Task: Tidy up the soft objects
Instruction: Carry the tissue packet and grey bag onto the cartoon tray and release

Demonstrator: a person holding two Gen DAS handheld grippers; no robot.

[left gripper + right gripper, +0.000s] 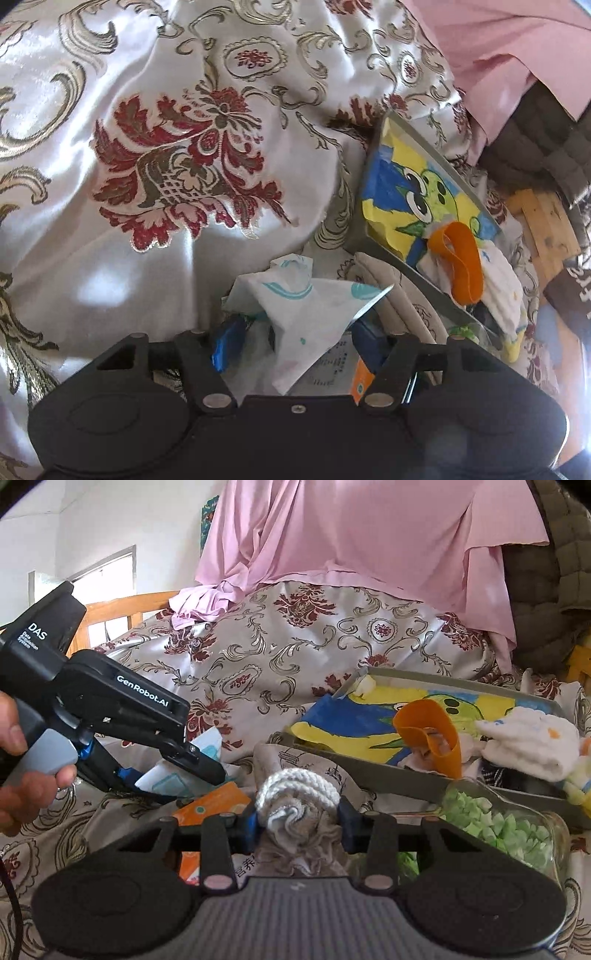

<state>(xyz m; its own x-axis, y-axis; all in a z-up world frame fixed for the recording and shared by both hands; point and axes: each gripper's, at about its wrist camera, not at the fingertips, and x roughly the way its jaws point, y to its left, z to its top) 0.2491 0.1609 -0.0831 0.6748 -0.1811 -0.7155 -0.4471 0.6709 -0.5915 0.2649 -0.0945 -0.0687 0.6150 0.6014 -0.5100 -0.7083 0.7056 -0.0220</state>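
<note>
My left gripper point(291, 341) is shut on a white cloth with teal print point(295, 306), held above the floral bedspread point(147, 147). The same gripper point(173, 771) shows at the left of the right wrist view, holding that cloth point(177, 775). My right gripper point(297, 818) is shut on a grey cloth with a white braided rope point(295, 794). A grey tray point(369, 771) with a frog drawing holds an orange band point(432, 731) and a white sock point(532, 742); the tray also shows in the left wrist view point(424, 177).
A glass bottle of green bits point(506, 823) lies by the tray. An orange packet point(214, 805) lies under the grippers. A beige folded cloth point(391, 291) lies beside the tray. Pink fabric point(369, 535) hangs behind. Wooden furniture point(543, 229) stands at the right.
</note>
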